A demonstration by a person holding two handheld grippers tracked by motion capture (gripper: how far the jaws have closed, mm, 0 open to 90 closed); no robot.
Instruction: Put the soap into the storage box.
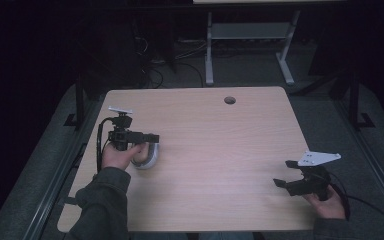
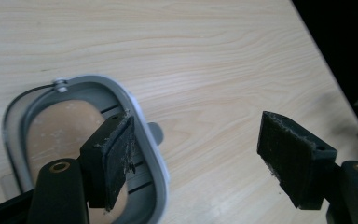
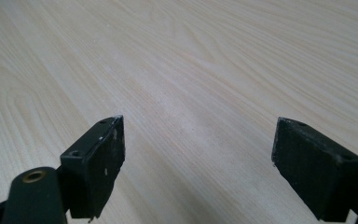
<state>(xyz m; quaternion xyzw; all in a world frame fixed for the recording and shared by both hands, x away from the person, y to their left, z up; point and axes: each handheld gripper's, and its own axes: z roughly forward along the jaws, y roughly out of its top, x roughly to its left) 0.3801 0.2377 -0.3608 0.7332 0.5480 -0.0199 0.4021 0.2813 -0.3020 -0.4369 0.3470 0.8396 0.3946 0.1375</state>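
A grey-rimmed oval container (image 1: 149,159) with a tan inside lies on the left part of the wooden table (image 1: 220,140). In the left gripper view the container (image 2: 140,121) has a small metal stud on its far rim and a tab on its side. My left gripper (image 1: 151,137) (image 2: 200,126) hovers over it, open. One pad is above the container's inside, the other is over bare wood, and the near rim runs between them untouched. My right gripper (image 1: 284,173) (image 3: 203,126) stands open above bare wood at the table's right front, with nothing between its pads.
A round cable hole (image 1: 229,100) sits near the table's far edge. Beyond the table the white legs of another desk (image 1: 209,50) stand on a dark floor with cables. Black frame rails (image 1: 80,105) flank both sides of the table.
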